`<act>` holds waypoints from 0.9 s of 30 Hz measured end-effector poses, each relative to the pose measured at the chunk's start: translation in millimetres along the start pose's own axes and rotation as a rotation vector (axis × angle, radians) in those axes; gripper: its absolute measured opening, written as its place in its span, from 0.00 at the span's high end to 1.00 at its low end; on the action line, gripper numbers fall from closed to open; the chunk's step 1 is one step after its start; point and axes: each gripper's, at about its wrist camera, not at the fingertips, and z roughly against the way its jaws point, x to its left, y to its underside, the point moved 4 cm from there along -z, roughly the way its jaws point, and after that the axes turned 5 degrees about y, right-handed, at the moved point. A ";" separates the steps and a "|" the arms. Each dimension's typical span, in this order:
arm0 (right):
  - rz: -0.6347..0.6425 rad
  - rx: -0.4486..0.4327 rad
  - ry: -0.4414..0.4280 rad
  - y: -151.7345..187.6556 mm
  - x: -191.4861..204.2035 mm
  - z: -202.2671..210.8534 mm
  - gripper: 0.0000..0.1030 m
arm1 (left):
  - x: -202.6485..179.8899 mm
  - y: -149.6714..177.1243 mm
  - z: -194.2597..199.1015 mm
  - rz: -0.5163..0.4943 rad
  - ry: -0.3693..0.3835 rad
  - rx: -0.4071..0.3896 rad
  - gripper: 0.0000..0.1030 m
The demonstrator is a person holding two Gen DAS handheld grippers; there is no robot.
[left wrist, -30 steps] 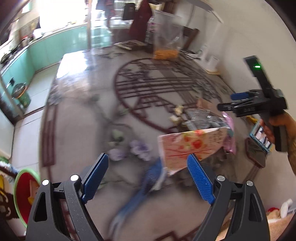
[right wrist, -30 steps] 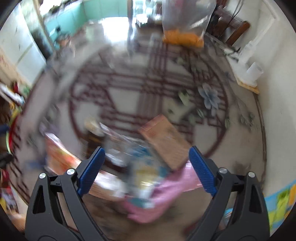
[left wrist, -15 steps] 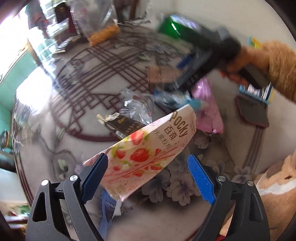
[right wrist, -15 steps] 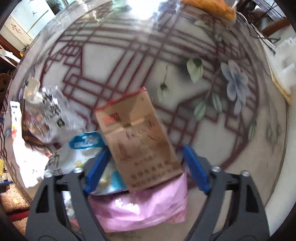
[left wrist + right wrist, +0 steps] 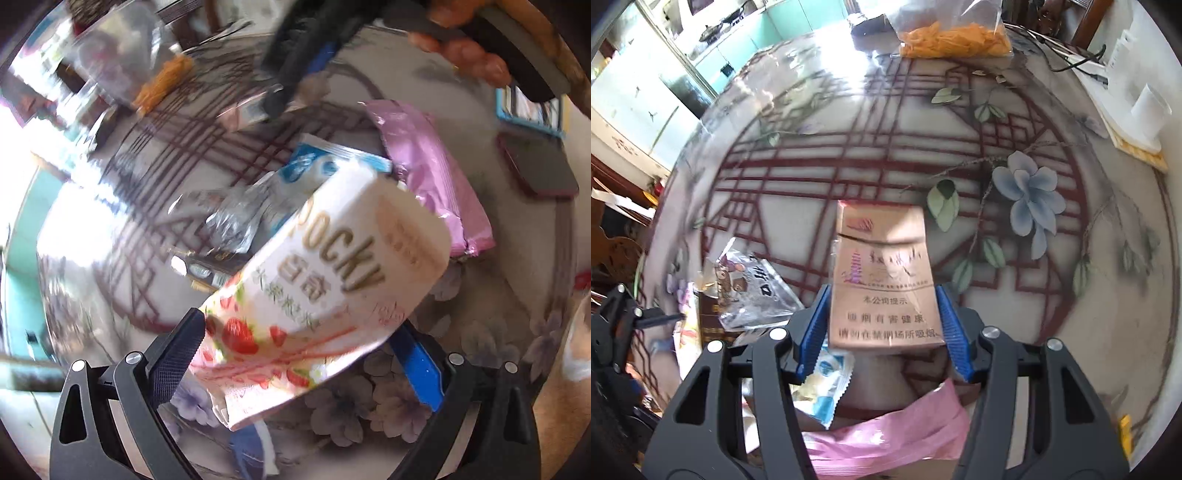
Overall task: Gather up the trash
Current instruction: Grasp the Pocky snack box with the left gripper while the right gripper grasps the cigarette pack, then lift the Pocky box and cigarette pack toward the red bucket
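My left gripper point(image 5: 295, 354) has its jaws wide around a white and pink Pocky box point(image 5: 314, 295) with strawberries on it; the box lies tilted between the fingers, and contact is unclear. My right gripper point(image 5: 882, 325) is shut on a brown cigarette pack point(image 5: 882, 280), held above the table. A pink wrapper point(image 5: 432, 184) point(image 5: 886, 435), a blue and white wrapper point(image 5: 317, 162) point(image 5: 823, 387) and a clear crumpled wrapper point(image 5: 236, 218) point(image 5: 753, 295) lie on the round patterned table point(image 5: 1071, 295).
A clear bag of orange snacks point(image 5: 953, 33) stands at the table's far side. A dark phone point(image 5: 535, 166) and a blue-edged item point(image 5: 528, 107) lie near the table's edge. A white cup point(image 5: 1148, 110) stands at the right.
My right gripper has closed on the cigarette pack and lifted it. My left gripper has moved closer around the Pocky box.
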 end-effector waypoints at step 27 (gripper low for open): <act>-0.007 -0.176 -0.098 -6.2 83.5 65.7 0.47 | 117.8 49.8 119.2 0.844 0.048 -0.409 0.41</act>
